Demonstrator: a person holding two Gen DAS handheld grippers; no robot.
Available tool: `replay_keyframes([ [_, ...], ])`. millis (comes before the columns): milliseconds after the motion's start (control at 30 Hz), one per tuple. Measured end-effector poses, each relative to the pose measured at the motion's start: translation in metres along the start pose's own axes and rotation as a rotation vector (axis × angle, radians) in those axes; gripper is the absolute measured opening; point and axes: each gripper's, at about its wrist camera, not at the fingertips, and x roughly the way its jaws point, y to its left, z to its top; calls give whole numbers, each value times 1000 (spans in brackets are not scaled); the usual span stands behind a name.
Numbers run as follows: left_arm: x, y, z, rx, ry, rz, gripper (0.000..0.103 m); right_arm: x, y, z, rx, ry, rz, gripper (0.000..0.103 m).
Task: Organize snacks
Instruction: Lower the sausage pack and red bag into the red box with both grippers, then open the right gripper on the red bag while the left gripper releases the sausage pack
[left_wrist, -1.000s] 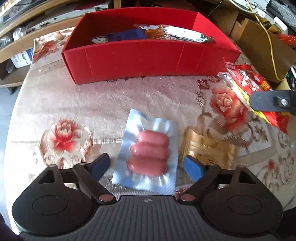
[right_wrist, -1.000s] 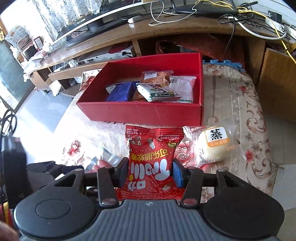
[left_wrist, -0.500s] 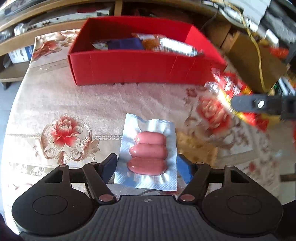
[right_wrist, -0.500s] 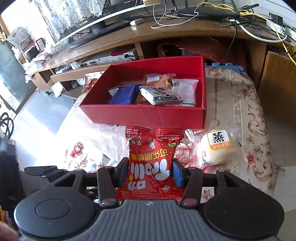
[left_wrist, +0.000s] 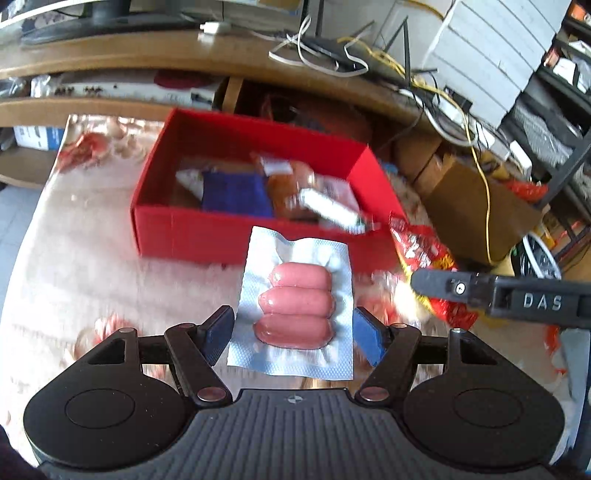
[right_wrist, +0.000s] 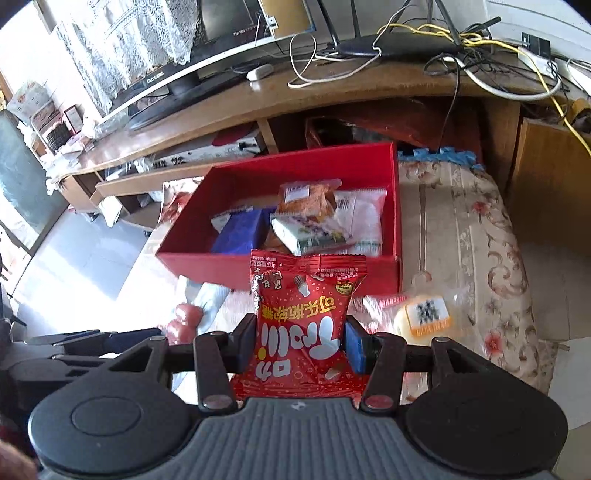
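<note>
My left gripper (left_wrist: 293, 334) is shut on a clear pack of three pink sausages (left_wrist: 295, 306) and holds it above the table, in front of the red box (left_wrist: 221, 232). My right gripper (right_wrist: 301, 345) is shut on a red snack bag (right_wrist: 306, 321) and holds it up before the red box (right_wrist: 221, 264). The box holds several snacks, among them a blue packet (right_wrist: 236, 236). The red bag also shows at the right of the left wrist view (left_wrist: 424, 258), and the sausage pack at the left of the right wrist view (right_wrist: 184, 321).
A wrapped steamed bun (right_wrist: 424, 317) lies on the floral tablecloth (right_wrist: 461, 229) right of the red bag. A wooden TV stand (right_wrist: 258, 99) with cables stands behind the table. A cardboard box (left_wrist: 480, 206) sits to the right.
My left gripper has shut on the sausage pack and lifted it off the table toward the box. My right gripper has raised the red bag higher and closer to the box.
</note>
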Motion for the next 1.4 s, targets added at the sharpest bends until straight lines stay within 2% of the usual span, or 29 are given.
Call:
replay_keyframes([
  [300,33,8,42,-21,-21,8,75,32,6,41,15,-9,-22,49],
  [500,59,15,65,-17,-21,49,75,62,-1,67,39,4,-46,49],
  [867,96,31,82,-48,10,105,75,110,-13,89,56,38,-78,49],
  [1067,102,32,85,-33,2,149,75,125,-14,95,52,43,-90,49],
  [1200,100,35,85,-57,4,139,78,126,-13,95,49,41,-98,50],
  [1400,86,32,89,-58,-35,136,84,112,-13,99,54,5,-101,58],
])
